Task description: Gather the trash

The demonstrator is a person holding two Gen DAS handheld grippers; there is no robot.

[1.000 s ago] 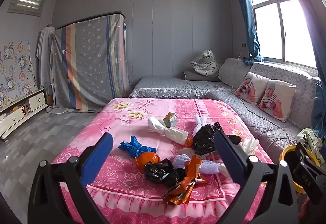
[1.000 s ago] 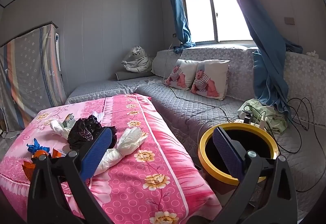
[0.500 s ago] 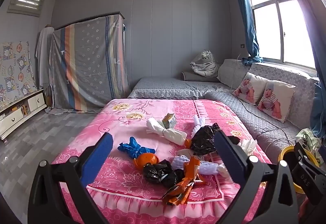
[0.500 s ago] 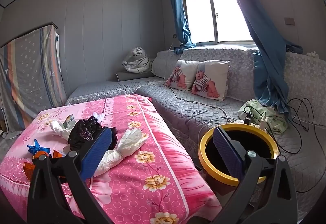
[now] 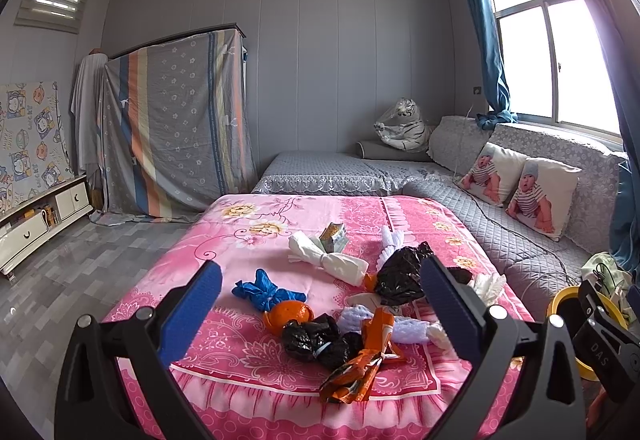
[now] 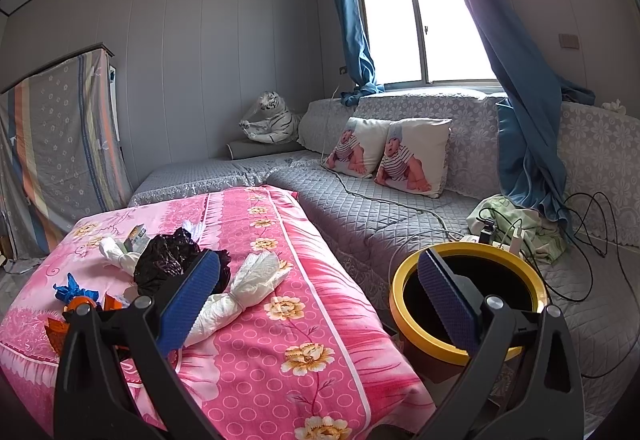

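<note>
Presently the left tool (image 5: 320, 310) hangs short of the near edge of the desk (image 5: 256, 392), its blue pads spread wide with nothing between them; in my judgement this is a survey stance, taken before any piece is chosen. The right tool (image 6: 316, 290) is likewise wide apart and empty, with the yellow-rimmed bin (image 6: 400, 314) behind its right pad at about 3 o'clock, so a short swing should reach the drop point.

Nearest the left tool, at 6 o'clock on the pink cloth, lies an orange wrapper (image 5: 354, 374), touching a knotted black bag (image 5: 314, 336). Just beyond sit an orange ball (image 5: 288, 314) and a blue bag (image 5: 264, 290) at 10 o'clock, a pale lilac bag (image 5: 400, 326) at 2 o'clock. Further on, a larger black bag (image 5: 400, 276) rests beside a white bundle (image 5: 328, 260), with a small carton (image 5: 334, 236) at its far end. In the right wrist view another white bundle (image 6: 248, 290) lies nearest the bin side.

Judgement: collection has not begun; all the trash is clustered at the near end, within reach. Light bags may snag one another when lifted.

Beyond lie a grey sofa (image 6: 380, 212) and window (image 6: 420, 24).
</note>
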